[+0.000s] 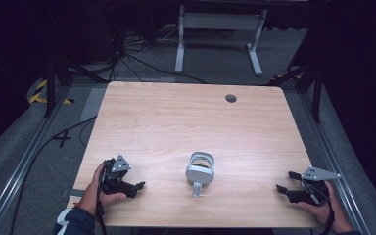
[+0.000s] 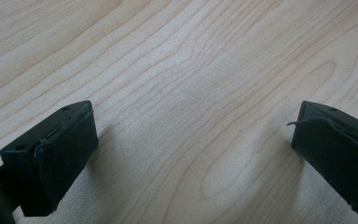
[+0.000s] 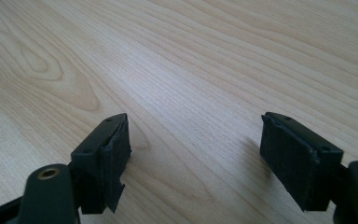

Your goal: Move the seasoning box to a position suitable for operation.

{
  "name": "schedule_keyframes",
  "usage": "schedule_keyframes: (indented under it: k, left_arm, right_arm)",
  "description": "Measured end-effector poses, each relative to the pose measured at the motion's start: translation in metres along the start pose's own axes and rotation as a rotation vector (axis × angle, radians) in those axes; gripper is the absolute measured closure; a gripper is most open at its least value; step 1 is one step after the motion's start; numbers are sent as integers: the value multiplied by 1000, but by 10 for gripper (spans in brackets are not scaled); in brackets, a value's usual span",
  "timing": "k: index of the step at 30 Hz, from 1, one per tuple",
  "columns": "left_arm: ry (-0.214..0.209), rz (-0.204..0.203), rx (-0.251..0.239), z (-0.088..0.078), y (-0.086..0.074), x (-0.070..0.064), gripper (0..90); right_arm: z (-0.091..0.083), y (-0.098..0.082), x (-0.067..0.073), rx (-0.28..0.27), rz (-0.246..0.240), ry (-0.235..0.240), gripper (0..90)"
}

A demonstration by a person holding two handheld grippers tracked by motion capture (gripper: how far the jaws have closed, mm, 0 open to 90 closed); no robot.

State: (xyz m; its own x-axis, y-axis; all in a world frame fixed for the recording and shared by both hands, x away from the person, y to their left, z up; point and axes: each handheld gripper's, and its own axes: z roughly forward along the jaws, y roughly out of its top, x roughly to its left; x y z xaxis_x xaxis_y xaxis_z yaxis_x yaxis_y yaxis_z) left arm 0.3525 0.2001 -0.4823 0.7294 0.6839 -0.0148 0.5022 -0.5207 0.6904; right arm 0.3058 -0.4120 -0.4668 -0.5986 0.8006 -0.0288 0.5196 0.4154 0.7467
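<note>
Both grippers parked, jaws wide, holding nothing.

I see a pale wooden table on grey carpet in a dark room, a white frame and loose cables behind it. My left gripper and right gripper sit near the front corners, jaws spread with bare wood between them. A silver tool, unidentified, lies between them near the front edge, well apart from both. Its path is unobstructed.

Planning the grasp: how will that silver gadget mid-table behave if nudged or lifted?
The silver gadget looks like rigid metal, so probably stiff. Its looped top and narrow stem suggest it may pivot rather than slide straight. The smooth finish could be slippery between the pads.
</note>
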Motion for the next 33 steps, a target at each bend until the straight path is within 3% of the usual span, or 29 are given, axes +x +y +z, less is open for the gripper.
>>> schedule_keyframes:
  k: [13,19,26,30,33]
  left_arm:
    - [1,-10,1,0,-1,-1,5]
    - [1,-10,1,0,-1,-1,5]
    - [1,-9,1,0,-1,-1,5]
    - [1,-9,1,0,-1,-1,5]
    - [1,-9,1,0,-1,-1,5]
  right_arm:
    - [-1,1,0,10,0,-7,255]
    - [-4,2,1,19,2,-6,458]
    - [-12,10,9,-25,-14,63,757]
    - [-16,16,16,-49,-29,96,863]
    - [-18,20,22,-71,-39,121,890]
